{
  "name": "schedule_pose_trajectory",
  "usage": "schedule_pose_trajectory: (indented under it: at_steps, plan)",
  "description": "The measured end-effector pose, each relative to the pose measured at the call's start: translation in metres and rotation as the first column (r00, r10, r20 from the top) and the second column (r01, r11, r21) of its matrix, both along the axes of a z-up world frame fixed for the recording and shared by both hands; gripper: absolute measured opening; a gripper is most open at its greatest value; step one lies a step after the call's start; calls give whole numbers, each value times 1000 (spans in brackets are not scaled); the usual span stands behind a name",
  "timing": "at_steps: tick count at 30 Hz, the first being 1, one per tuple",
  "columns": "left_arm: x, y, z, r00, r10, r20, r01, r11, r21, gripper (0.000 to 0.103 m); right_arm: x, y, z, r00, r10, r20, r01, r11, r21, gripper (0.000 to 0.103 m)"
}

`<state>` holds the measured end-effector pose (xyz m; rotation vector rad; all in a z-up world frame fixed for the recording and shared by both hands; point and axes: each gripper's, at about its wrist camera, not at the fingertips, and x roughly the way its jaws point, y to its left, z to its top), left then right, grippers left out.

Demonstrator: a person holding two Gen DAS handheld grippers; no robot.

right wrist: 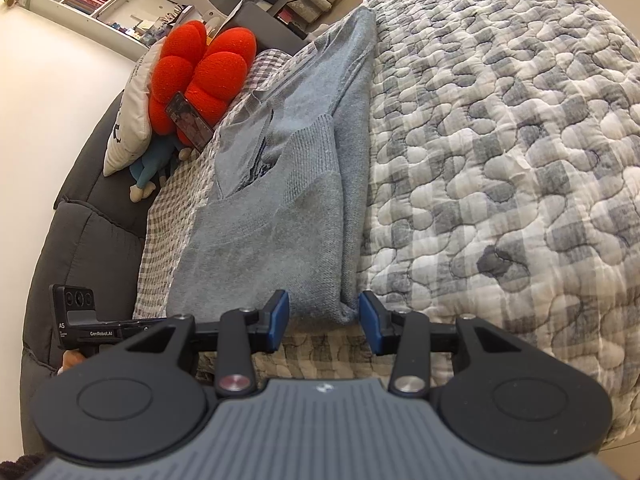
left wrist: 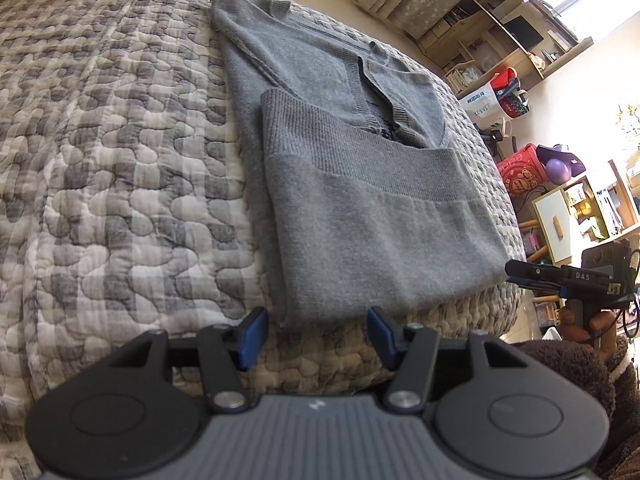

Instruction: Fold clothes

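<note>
A grey knit sweater (left wrist: 380,220) lies folded on the quilted checked bed cover (left wrist: 120,160), its ribbed hem turned up over the body. My left gripper (left wrist: 316,334) stands open just short of the fold's near edge, with nothing pressed between its blue pads (left wrist: 252,336). In the right wrist view the same sweater (right wrist: 272,232) runs away from me. My right gripper (right wrist: 326,320) is open, and the sweater's near corner sits between its fingers without the pads pressing on it. The right gripper (left wrist: 516,270) also shows at the bed's right edge, with a hand (left wrist: 580,320) holding it.
A red flower cushion (right wrist: 200,64), a white pillow (right wrist: 128,120) and a phone (right wrist: 188,122) lie beyond the sweater, against a dark padded headboard (right wrist: 80,220). Off the bed's right side are wooden shelves (left wrist: 520,40) and a red bag (left wrist: 520,176). Bare quilt (right wrist: 500,160) stretches to the right.
</note>
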<state>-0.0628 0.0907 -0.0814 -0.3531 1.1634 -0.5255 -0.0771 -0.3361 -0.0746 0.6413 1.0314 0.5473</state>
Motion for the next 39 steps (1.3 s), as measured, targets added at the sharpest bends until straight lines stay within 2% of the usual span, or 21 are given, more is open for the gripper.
schedule_pose_trajectory:
  at_steps: [15,18,20,23,30,39]
  plan:
    - [9,21,-10,999,34,-37,-39,988,-151,56,6,3,-1,1000,10,4,-10,1000,5,43]
    - [8,22,-10,999,32,-36,-37,987,-156,54,8,5,-2,1000,10,9,-10,1000,6,43]
    - [8,23,-9,999,31,-32,-35,990,-139,44,9,6,-2,1000,12,14,-12,1000,2,43]
    - [9,24,-9,999,29,-33,-33,991,-131,38,9,8,-1,1000,21,21,-21,1000,-9,43]
    - [8,26,-8,1000,6,-26,-9,991,-136,36,8,9,0,999,25,20,-24,999,-27,34]
    - [9,24,-7,1000,-22,-21,19,988,-152,37,8,8,0,1000,22,12,-22,1000,-11,35]
